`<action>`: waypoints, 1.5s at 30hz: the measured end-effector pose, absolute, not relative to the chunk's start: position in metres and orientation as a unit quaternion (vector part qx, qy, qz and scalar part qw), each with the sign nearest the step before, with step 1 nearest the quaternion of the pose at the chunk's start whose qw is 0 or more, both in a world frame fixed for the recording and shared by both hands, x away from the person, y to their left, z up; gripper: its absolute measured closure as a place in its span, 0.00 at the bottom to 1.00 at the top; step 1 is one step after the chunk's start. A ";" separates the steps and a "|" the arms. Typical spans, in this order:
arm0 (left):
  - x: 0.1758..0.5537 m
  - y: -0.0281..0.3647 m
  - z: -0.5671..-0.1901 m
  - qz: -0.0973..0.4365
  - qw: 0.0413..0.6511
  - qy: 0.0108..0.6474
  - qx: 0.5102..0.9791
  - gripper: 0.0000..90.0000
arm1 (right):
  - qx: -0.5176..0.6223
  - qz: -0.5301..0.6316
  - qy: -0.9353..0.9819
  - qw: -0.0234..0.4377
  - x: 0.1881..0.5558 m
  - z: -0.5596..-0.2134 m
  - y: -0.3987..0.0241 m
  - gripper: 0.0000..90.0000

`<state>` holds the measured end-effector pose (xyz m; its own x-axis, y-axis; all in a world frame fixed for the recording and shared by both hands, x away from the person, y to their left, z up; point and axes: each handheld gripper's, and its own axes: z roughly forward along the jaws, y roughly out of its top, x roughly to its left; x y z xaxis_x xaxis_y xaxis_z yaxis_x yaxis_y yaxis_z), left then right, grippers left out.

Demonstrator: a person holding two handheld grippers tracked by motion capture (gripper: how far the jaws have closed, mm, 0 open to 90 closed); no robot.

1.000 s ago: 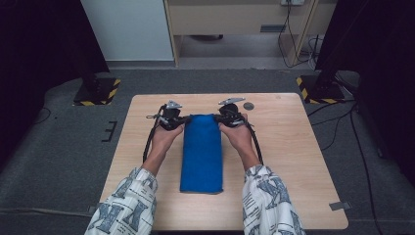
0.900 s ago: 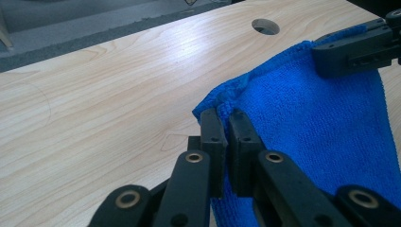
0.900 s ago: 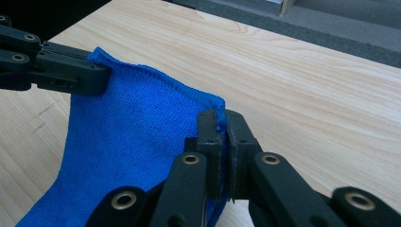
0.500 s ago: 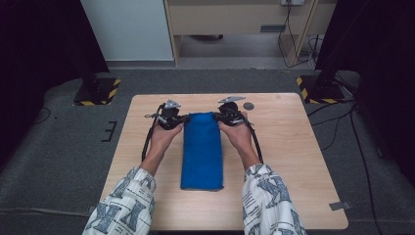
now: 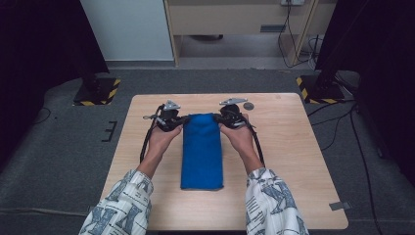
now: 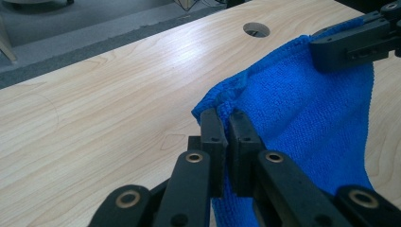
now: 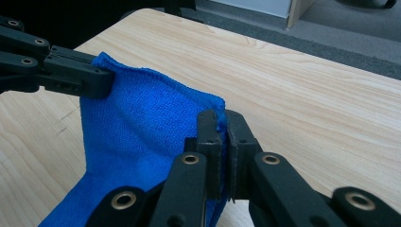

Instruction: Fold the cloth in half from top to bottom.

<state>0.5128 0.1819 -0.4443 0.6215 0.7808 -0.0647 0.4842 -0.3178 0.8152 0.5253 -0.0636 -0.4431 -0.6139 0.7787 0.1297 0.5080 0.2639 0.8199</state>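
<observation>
Nothing shifting since the earlier frames: both hands keeping their places, blue cloth (image 5: 202,149) lying as before.

Lying lengthwise down the middle of the wooden surface (image 5: 293,156), folded into a long narrow strip, near end pointing toward the person, far end lifting slightly between the two claws. Resting flat on the wood for most of its length.

Left claw (image 5: 182,121) pinching the far left corner of the cloth, jaws closing tight on the fabric edge; in the left gripper view (image 6: 225,124), blue terry bunching just above the two black pads. Right claw (image 5: 219,119) clamping the far right corner in the same way; in the right gripper view (image 7: 222,124), a thin fold of cloth pressing between the pads. Each claw also appearing in the other's view, gripping the opposite corner, with the cloth's end stretching between them.

Left hand (image 5: 161,139) and right hand (image 5: 242,139) wrapping around the gripper bodies, patterned sleeves (image 5: 122,205) entering from the near edge. Black cables trailing back along both forearms.

Round cable hole (image 5: 248,105) sitting in the surface just beyond the right claw.
</observation>
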 end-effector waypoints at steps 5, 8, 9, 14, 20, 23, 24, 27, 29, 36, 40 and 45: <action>0.507 0.178 -0.444 0.182 0.424 0.390 0.797 0.96 | 0.410 0.448 0.779 0.154 0.520 -0.444 -0.066 0.96; 0.503 0.178 -0.444 0.182 0.423 0.386 0.799 0.96 | 0.408 0.447 0.780 0.156 0.517 -0.444 -0.068 0.96; 0.501 0.178 -0.443 0.178 0.424 0.387 0.799 0.96 | 0.409 0.448 0.780 0.156 0.515 -0.444 -0.068 0.96; 0.495 0.178 -0.442 0.177 0.422 0.383 0.802 0.96 | 0.407 0.451 0.779 0.155 0.508 -0.443 -0.069 0.96; 0.490 0.178 -0.441 0.172 0.427 0.382 0.801 0.96 | 0.401 0.451 0.781 0.158 0.498 -0.442 -0.071 0.96; 0.487 0.177 -0.441 0.171 0.429 0.379 0.801 0.96 | 0.401 0.454 0.780 0.158 0.496 -0.441 -0.073 0.96; 0.486 0.177 -0.441 0.172 0.431 0.381 0.800 0.96 | 0.402 0.454 0.780 0.158 0.495 -0.440 -0.073 0.96; 0.484 0.177 -0.441 0.170 0.434 0.381 0.799 0.96 | 0.399 0.453 0.781 0.158 0.492 -0.440 -0.074 0.96; 0.483 0.177 -0.441 0.169 0.433 0.379 0.800 0.96 | 0.398 0.454 0.781 0.157 0.490 -0.440 -0.074 0.96; 0.476 0.178 -0.441 0.171 0.427 0.369 0.807 0.96 | 0.392 0.454 0.785 0.155 0.482 -0.443 -0.074 0.96; 0.472 0.181 -0.441 0.172 0.424 0.365 0.810 0.96 | 0.389 0.452 0.788 0.152 0.479 -0.446 -0.072 0.96; 0.466 0.187 -0.444 0.171 0.422 0.365 0.812 0.96 | 0.387 0.452 0.791 0.147 0.478 -0.448 -0.067 0.96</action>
